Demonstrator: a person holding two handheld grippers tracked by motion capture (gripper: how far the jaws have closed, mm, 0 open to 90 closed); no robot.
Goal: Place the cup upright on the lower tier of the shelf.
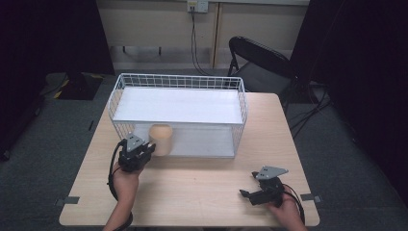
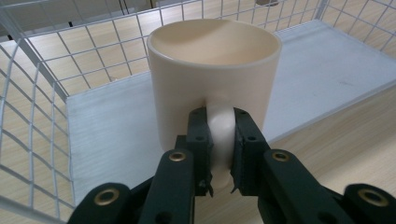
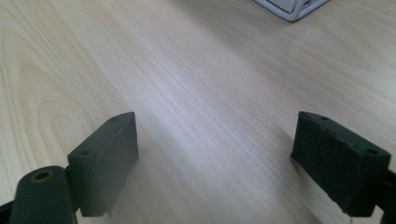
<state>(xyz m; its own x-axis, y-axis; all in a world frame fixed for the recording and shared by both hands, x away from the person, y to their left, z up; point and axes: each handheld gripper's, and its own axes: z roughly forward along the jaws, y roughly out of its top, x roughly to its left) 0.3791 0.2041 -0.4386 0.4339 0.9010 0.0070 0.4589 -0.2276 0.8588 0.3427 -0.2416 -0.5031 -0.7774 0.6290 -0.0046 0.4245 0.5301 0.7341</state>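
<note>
A cream mug (image 1: 161, 138) stands upright at the open front of a white wire rack (image 1: 180, 82), at the left end of its lower level. My left gripper (image 1: 150, 148) is shut on the mug's handle. In the left gripper view both jaws clamp the handle (image 2: 219, 130) below the mug's body (image 2: 215, 79), over the front edge of the rack's white bottom board (image 2: 112, 135). My right gripper (image 1: 246, 192) hovers low near the table's front right corner. Its jaws are wide open, with bare wood between its fingertips (image 3: 215, 140).
The rack spans the back half of the wooden table (image 1: 192, 192) and has a white upper shelf (image 1: 178, 106). Wire walls (image 2: 42, 93) close its left side and back. A black folding chair (image 1: 260, 60) stands behind the table's far right corner.
</note>
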